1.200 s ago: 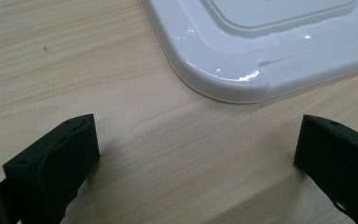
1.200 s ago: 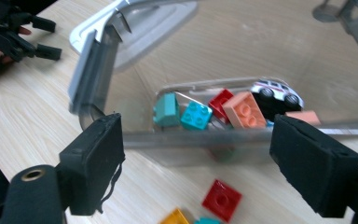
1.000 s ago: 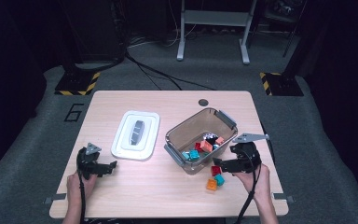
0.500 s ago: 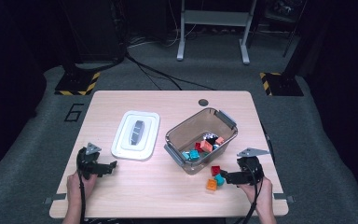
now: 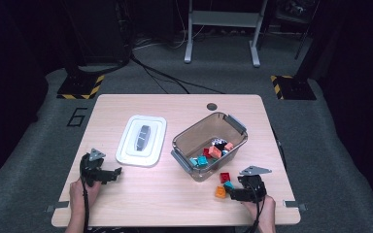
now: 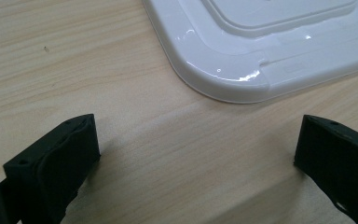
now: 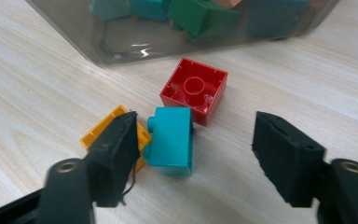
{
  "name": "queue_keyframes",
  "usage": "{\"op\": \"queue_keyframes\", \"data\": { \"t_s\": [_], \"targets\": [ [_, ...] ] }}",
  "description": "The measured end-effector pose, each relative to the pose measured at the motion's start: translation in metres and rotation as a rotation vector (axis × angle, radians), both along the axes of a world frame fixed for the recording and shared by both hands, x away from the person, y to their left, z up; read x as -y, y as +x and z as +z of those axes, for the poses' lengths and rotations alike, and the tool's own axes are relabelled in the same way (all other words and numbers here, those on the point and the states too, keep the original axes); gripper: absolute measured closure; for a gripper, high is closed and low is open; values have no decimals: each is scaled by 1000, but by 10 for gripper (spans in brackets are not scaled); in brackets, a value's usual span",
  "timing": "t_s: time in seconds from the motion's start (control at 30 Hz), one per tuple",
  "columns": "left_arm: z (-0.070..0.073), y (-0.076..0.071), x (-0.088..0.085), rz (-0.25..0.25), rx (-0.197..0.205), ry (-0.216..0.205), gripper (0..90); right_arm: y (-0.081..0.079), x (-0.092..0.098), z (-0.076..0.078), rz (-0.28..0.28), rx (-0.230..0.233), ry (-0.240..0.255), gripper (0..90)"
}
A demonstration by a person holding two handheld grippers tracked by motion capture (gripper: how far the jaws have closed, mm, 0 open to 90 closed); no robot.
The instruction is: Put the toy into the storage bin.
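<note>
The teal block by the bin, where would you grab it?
Grip the teal block across its two flat long sides, coming from above. It lies tipped on its side, studs facing the orange block. The right claw already straddles it, closing, one jaw not yet touching.

Around the teal brick (image 7: 171, 141) the room is tight. The orange brick (image 7: 98, 135) lies just beside it on one side and the red brick (image 7: 194, 90) touches its far corner, so a finger has little space there. The wall of the clear bin (image 5: 184, 145) stands near behind them. Toward the counter (image 5: 141, 194) edge the wood is bare. The white lid (image 5: 142, 140) blocks the left middle.
</note>
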State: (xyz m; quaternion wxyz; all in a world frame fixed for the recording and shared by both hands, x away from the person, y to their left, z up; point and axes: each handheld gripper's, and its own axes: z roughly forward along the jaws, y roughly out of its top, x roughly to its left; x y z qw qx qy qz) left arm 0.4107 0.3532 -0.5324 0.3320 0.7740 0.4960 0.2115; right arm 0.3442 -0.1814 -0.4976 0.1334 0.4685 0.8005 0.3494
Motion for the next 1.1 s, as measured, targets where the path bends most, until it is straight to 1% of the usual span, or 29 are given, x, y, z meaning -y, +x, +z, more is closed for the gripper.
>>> {"op": "queue_keyframes", "data": {
  "t_s": [0.13, 0.17, 0.2, 0.23, 0.3, 0.33, 0.37, 0.47, 0.5, 0.57, 0.6, 0.63, 0.67, 0.77, 0.83, 0.87, 0.9, 0.93, 0.97, 1.0, 1.03, 1.1],
  "targets": [
    [0, 0, 0, 0, 0, 0, 0, -1, -1, 0, 4, 0, -4, 446],
    [0, 0, 0, 0, 0, 0, 0, -1, -1, 0, 4, -6, -9, 462],
    [0, 0, 0, 0, 0, 0, 0, -1, -1, 0, 9, 5, -25, 493],
    [0, 0, 0, -1, 0, 0, 0, -2, -2, 1, 7, 6, -27, 522],
    [0, 0, 0, -1, 0, 0, 0, -1, -2, 1, 10, 7, -44, 550],
    [0, 0, 0, -1, 0, 0, 0, -2, -2, 1, 8, 7, -41, 569],
    [0, 0, 0, 0, 0, 0, 0, -2, -2, 1, 11, 2, -43, 570],
    [0, 0, 0, 0, 0, 0, 0, -2, -1, 0, 14, 12, -45, 575],
    [0, 0, 0, 0, 0, 0, 0, -2, -1, 0, 13, 6, -51, 596],
    [0, 0, 0, 0, 0, -1, 0, -2, -1, 0, 18, 6, -44, 604],
    [0, 0, 0, 0, 0, 0, 0, -2, -1, 0, 27, 14, -56, 626],
    [0, 0, 0, 0, 0, 0, 0, -2, -1, 0, 27, 14, -56, 626],
    [0, 0, 0, 0, 0, 0, 0, -4, -3, 0, 13, 0, -46, 652],
    [0, 0, 0, 0, 0, 0, 0, -2, -3, -1, 18, 11, -52, 656],
    [0, 0, 0, -1, 0, 0, 0, -2, -5, 0, 7, 2, -43, 655],
    [0, 0, 0, 0, 0, 0, 0, -2, -3, 0, 33, 4, -58, 655],
    [0, 0, 0, 0, 0, 0, 0, -1, -4, 0, 36, 8, -66, 648],
    [0, 0, 0, -1, 0, 0, 0, -1, -5, 0, 25, -7, -59, 631],
    [0, 0, 0, -1, 0, 0, 0, -1, -5, 0, 24, -7, -61, 623],
    [0, 0, 0, 0, 0, 0, 0, 0, -5, -1, 30, -19, -69, 622],
    [0, 0, 0, 0, 1, 0, 0, -1, -5, -1, 23, -27, -68, 646],
    [0, 0, 0, -1, 0, 0, 0, -1, -5, -2, 19, -19, -76, 671]
  ]
}}
